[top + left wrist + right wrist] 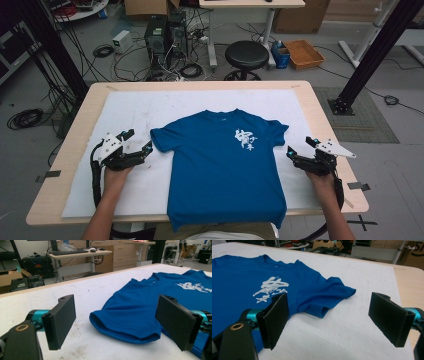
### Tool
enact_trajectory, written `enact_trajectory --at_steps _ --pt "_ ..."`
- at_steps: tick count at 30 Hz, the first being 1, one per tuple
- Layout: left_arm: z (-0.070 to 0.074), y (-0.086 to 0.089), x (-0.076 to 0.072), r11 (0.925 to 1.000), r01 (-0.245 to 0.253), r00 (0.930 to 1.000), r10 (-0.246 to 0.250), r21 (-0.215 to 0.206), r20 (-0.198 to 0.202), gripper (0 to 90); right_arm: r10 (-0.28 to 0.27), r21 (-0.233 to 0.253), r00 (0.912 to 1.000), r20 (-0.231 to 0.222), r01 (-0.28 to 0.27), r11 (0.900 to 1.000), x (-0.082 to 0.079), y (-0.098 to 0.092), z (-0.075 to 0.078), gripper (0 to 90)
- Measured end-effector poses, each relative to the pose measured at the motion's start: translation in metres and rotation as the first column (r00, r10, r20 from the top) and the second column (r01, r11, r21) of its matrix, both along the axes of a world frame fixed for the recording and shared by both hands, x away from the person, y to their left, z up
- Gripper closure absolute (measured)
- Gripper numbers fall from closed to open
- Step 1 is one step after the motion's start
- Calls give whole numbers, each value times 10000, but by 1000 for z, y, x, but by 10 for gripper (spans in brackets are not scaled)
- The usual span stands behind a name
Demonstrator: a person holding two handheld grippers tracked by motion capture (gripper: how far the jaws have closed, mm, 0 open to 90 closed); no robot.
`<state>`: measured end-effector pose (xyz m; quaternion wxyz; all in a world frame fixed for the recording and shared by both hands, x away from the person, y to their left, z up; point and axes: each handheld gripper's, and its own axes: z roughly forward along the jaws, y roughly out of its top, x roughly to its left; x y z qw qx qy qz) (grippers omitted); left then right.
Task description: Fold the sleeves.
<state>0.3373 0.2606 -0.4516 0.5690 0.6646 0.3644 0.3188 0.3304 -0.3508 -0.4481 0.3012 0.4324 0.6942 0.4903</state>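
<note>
A blue T-shirt [220, 165] with a white print on the chest lies flat on the white mat [140, 107], its hem hanging over the near table edge. My left gripper [136, 141] is open just left of the shirt's left sleeve [125, 320], which lies between and just beyond its jaws in the left gripper view. My right gripper [301, 147] is open just right of the right sleeve [329, 293]. Nothing is held between either pair of pads. The shirt [249, 282] fills the left part of the right gripper view.
The mat covers most of a light wooden table [327, 125]. Behind the table stand a black stool [246, 55], computer towers [162, 35], loose cables and an orange crate [303, 52]. Black frame posts [372, 50] rise at both sides.
</note>
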Motion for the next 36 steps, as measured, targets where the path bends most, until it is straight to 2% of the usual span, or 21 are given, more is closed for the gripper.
enact_trajectory --at_steps 11,14,18,21,25,31,33,34,36 --pt "0 -1 0 10000 -75 10000 75 6 -7 169 -22 21 10000 -16 22 10000 1 0 0 163" --pt "0 -2 0 9998 -146 9999 146 124 -18 169 -28 120 9997 -240 31 9999 2 -1 0 163" --pt "0 -1 1 9997 -234 9997 235 59 -119 171 50 60 9987 -499 -47 10000 5 -1 0 163" --pt "0 -1 1 9996 -262 9996 261 -79 -127 171 17 41 9988 -481 -15 10000 5 0 0 164" --pt "0 -2 1 9997 -258 9996 258 28 -114 171 -117 53 9989 -448 119 9999 5 0 0 163" --pt "0 0 1 9994 -347 9992 346 -69 -187 170 -298 369 9969 -734 326 9988 8 -3 0 164" --pt "0 -1 1 9993 -355 9992 354 -72 -207 171 -429 547 9953 -874 478 9974 9 -5 0 163" --pt "1 -1 1 9994 -350 9992 351 12 -214 170 -515 810 9929 -1070 604 9949 11 -8 0 163" --pt "0 -1 1 9992 -387 9990 386 -42 -238 170 -593 838 9913 -1175 694 9941 13 -9 1 163"
